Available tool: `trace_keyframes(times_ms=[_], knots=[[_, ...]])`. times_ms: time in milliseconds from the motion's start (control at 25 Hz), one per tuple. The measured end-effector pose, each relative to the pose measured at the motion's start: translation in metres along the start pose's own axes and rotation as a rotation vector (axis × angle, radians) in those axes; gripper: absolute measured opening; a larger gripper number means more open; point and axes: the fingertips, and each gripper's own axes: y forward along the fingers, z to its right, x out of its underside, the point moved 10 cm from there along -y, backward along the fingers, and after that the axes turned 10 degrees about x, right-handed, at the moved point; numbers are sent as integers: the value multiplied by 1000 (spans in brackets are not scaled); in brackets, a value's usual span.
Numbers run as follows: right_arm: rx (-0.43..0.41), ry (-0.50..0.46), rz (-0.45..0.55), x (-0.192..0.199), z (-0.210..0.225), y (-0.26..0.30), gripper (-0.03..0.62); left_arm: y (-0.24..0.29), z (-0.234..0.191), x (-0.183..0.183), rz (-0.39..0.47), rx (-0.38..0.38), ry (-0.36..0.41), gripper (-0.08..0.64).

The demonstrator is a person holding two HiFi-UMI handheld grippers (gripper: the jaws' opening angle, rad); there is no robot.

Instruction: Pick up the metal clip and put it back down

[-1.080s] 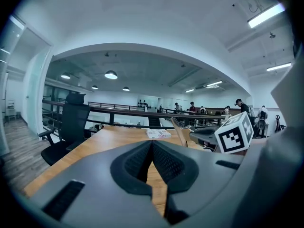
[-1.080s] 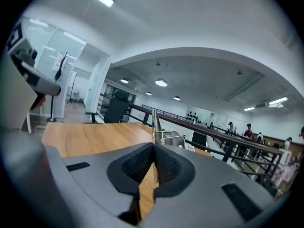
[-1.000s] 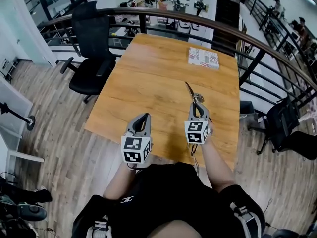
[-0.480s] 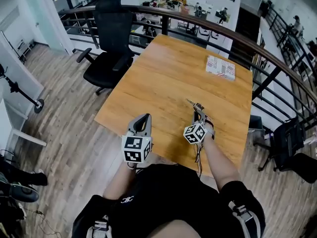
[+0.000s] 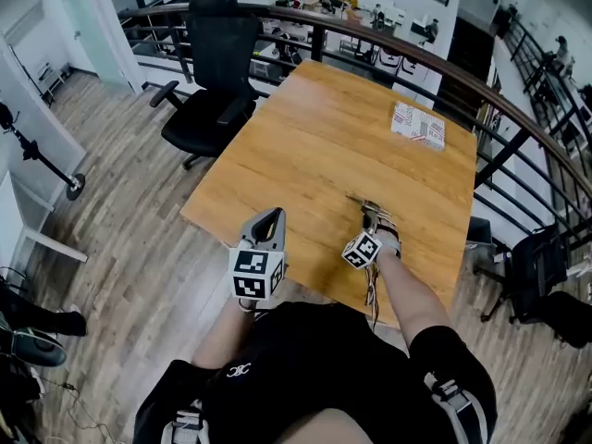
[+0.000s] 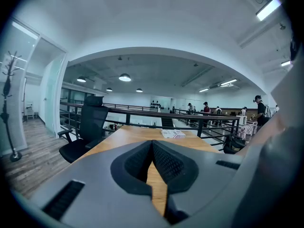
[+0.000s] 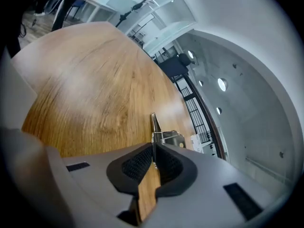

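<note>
Metal clip (image 7: 160, 133): silvery steel with a dull shine, a thin pointed tongue sticking out forward and a folded, boxy body beside it. It sits edge-on between the pads of the right gripper (image 7: 153, 148), which are clamped on it. In the head view the clip (image 5: 363, 203) is low over the near right part of the table (image 5: 305, 146), tongue aimed left across the wood. Whether it touches the surface cannot be told.

Left gripper (image 5: 275, 214): at the table's near edge, to the left of the right gripper (image 5: 376, 216) and well apart from it. In its own view the left gripper (image 6: 152, 144) has its tips together with nothing between them.

Edges and room: the table's near edge runs just under both grippers. Ahead of the clip is bare wood as far as a flat white packet with red print (image 5: 418, 125) near the far right corner. A dark curved railing (image 5: 416, 58) wraps the far and right sides. A black office chair (image 5: 217, 72) stands off the far left side, over grey plank flooring (image 5: 120, 220).

Materials: the tabletop is warm orange wood with long streaky grain and a matt finish. The gripper shells are smooth grey plastic, and the pads are black with a fine cross-hatched ribbing.
</note>
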Motion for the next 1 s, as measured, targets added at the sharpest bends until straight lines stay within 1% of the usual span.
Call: trace_keyframes(times_ms=[40,80,120,160,240,360,440,520,600,680,760,840,920,1000], knots=[[-32,17,-14,1,-4,1,43,-1,1,1,-1,1,-1,14],[-66,38,-28,2,-6,2,90,-3,2,1,-1,2,-2,14],[-90,55,-37,3,-7,3,161,-4,2,2,0,3,-4,14],[-102,68,-41,3,-6,2,181,-4,3,3,-1,4,-6,14],[-121,101,-39,2,-5,-2,189,-5,3,4,-4,10,-12,14],[-154,164,-36,0,-4,-9,259,-7,5,6,-6,22,-14,14],[-164,211,-34,2,-2,-16,276,-7,8,8,-9,36,-13,14],[-159,284,-23,3,4,-26,276,-5,12,9,-13,52,-11,14],[-133,385,3,2,15,-39,270,-2,15,10,-16,69,-10,14],[-90,500,39,1,31,-54,241,1,19,10,-19,87,-8,14],[-42,623,80,0,50,-72,193,6,24,10,-22,107,-6,14],[5,738,133,-1,73,-91,161,12,31,11,-26,127,-2,14],[58,821,202,-2,95,-112,112,17,38,12,-28,145,3,14],[116,875,270,-4,117,-135,52,20,44,12,-26,160,9,14]])
